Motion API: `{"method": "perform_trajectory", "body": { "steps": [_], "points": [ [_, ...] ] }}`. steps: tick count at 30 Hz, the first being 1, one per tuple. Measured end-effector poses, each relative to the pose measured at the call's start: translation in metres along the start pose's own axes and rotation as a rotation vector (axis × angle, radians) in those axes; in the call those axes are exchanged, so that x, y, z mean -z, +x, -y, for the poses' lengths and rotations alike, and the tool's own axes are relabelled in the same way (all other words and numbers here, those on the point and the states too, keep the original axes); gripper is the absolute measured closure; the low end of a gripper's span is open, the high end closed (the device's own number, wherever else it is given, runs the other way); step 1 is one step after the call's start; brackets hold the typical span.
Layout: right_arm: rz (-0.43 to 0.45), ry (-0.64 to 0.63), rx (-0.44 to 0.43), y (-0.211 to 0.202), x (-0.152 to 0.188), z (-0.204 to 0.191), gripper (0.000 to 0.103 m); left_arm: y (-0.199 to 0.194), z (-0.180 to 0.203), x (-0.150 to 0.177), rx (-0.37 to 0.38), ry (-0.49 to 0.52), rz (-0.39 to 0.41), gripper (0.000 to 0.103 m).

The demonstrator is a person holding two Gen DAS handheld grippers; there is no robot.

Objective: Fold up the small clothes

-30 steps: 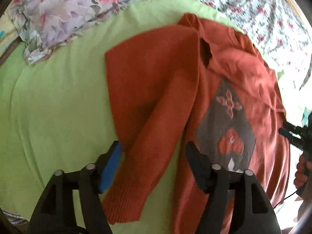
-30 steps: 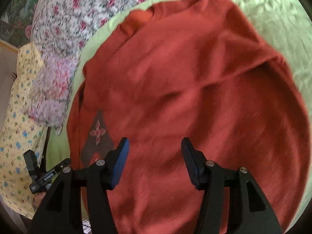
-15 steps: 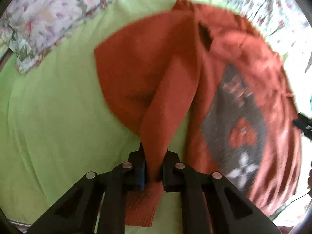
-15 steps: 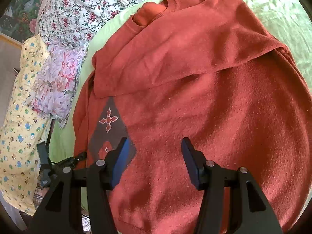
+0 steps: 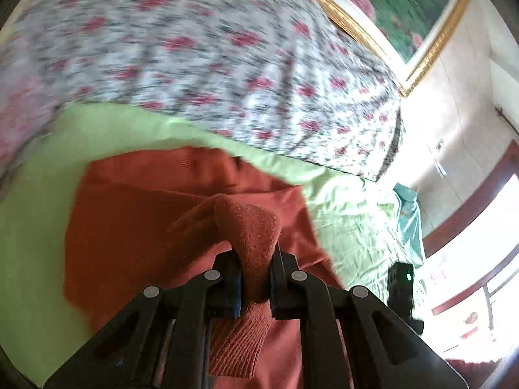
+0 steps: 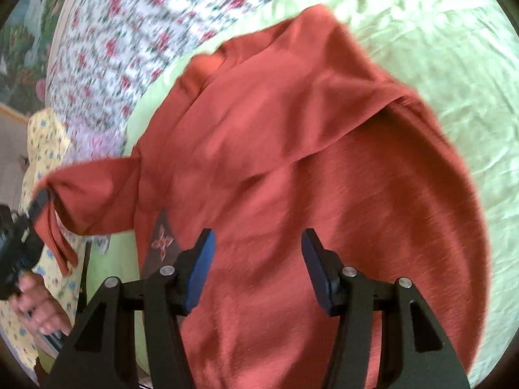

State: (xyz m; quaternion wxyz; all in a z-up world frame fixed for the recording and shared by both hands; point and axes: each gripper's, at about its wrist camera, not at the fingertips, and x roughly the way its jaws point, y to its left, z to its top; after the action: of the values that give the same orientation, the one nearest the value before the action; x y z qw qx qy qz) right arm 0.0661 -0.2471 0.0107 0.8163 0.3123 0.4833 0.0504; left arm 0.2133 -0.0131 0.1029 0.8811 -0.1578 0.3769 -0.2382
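Observation:
A rust-orange sweater (image 6: pixel 292 168) with a grey diamond patch (image 6: pixel 162 240) lies on a light green sheet (image 6: pixel 438 48). My left gripper (image 5: pixel 256 275) is shut on the sweater's sleeve (image 5: pixel 249 227) near its ribbed cuff (image 5: pixel 236 343) and holds it lifted above the sweater body (image 5: pixel 129 214). In the right wrist view that sleeve (image 6: pixel 94 191) stretches left to the left gripper (image 6: pixel 35 207). My right gripper (image 6: pixel 258 259) is open and empty, hovering over the sweater's lower body. The other sleeve is folded across the chest.
Floral bedding (image 5: pixel 211 58) lies beyond the green sheet (image 5: pixel 350 214). A yellow printed cloth (image 6: pixel 42 136) sits at the left of the right wrist view. A framed painting (image 5: pixel 405 16) hangs on the wall. A teal cloth (image 5: pixel 408 214) lies at the bed's far side.
My left gripper closed on the sleeve near the cuff and has lifted and swung it up off the sheet. My right gripper stayed open over the sweater.

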Motion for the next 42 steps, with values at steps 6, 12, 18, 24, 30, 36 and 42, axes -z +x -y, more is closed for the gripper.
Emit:
{"method": "perform_trajectory", "body": {
  "steps": [6, 12, 18, 24, 30, 36, 42],
  "points": [
    [0.045, 0.070, 0.038, -0.023, -0.015, 0.042, 0.046, 0.129, 0.033, -0.002, -0.037, 0.004, -0.121, 0.093],
    [0.064, 0.129, 0.062, -0.034, -0.019, 0.075, 0.046, 0.215, 0.037, 0.024, -0.111, 0.029, -0.266, 0.089],
    [0.047, 0.133, 0.060, -0.025, -0.021, 0.078, 0.046, 0.213, 0.031, 0.040, -0.103, 0.060, -0.309, 0.050],
    [0.023, 0.082, 0.039, -0.008, -0.028, 0.056, 0.046, 0.163, 0.020, 0.048, -0.091, 0.068, -0.294, 0.039],
    [-0.016, -0.001, 0.007, 0.017, -0.038, 0.023, 0.046, 0.087, -0.030, 0.070, -0.309, 0.075, -0.237, 0.035],
    [-0.091, -0.083, 0.035, 0.070, -0.053, -0.008, 0.045, 0.058, -0.103, 0.086, -0.646, 0.022, -0.235, 0.034],
    [-0.114, -0.186, 0.050, 0.087, -0.068, -0.028, 0.095, 0.059, -0.145, 0.090, -0.746, -0.052, -0.207, 0.033]
  ]
}}
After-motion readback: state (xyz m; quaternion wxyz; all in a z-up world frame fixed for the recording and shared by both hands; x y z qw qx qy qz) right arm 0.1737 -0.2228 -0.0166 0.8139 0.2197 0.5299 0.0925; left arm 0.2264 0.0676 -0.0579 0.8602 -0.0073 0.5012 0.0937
